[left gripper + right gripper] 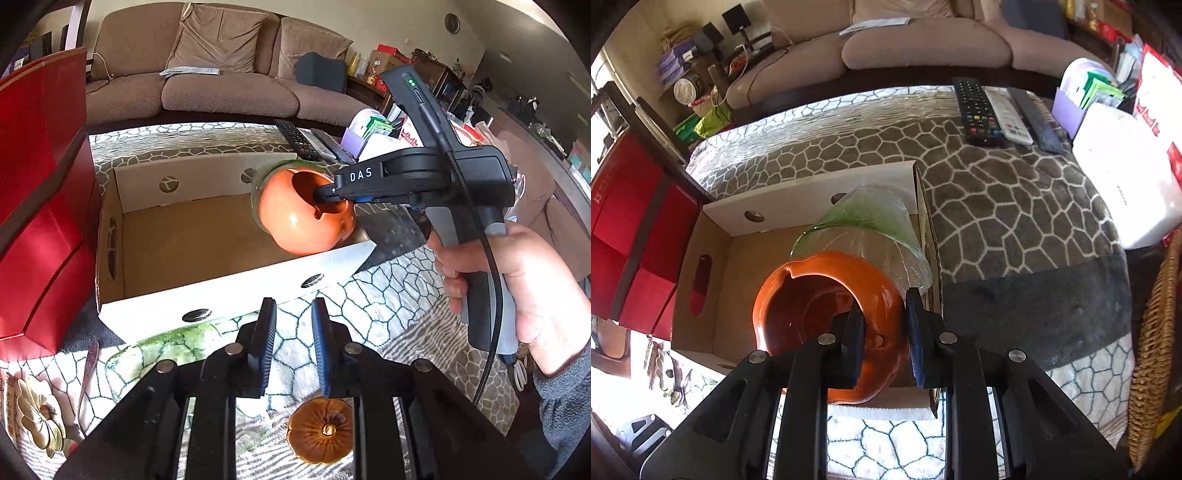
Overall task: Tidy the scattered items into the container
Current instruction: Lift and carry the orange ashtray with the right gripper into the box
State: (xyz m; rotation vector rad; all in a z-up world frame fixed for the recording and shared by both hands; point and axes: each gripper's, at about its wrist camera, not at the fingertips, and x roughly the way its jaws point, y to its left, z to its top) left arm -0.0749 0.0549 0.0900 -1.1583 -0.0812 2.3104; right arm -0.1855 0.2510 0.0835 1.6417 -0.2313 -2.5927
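My right gripper (884, 332) is shut on the rim of an orange ceramic pot (827, 306), one finger inside and one outside. It holds the pot over the open cardboard box (713, 295). A green-tinted glass bowl (871, 229) lies tilted in the box behind the pot. In the left wrist view the pot (306, 214) hangs over the box's right end (229, 291), held by the right gripper (332, 194). My left gripper (293, 343) is open and empty above the rug, in front of the box. A brown pumpkin-shaped lid (319, 430) lies below it.
A green glass dish (162, 354), a spoon (88, 365) and a floral packet (33, 413) lie at the left front. Red boxes (37, 206) stand left of the box. Remotes (979, 110), a purple holder (1071, 110) and a white box (1126, 173) sit at the back right. A wicker basket (1156, 350) is at the right.
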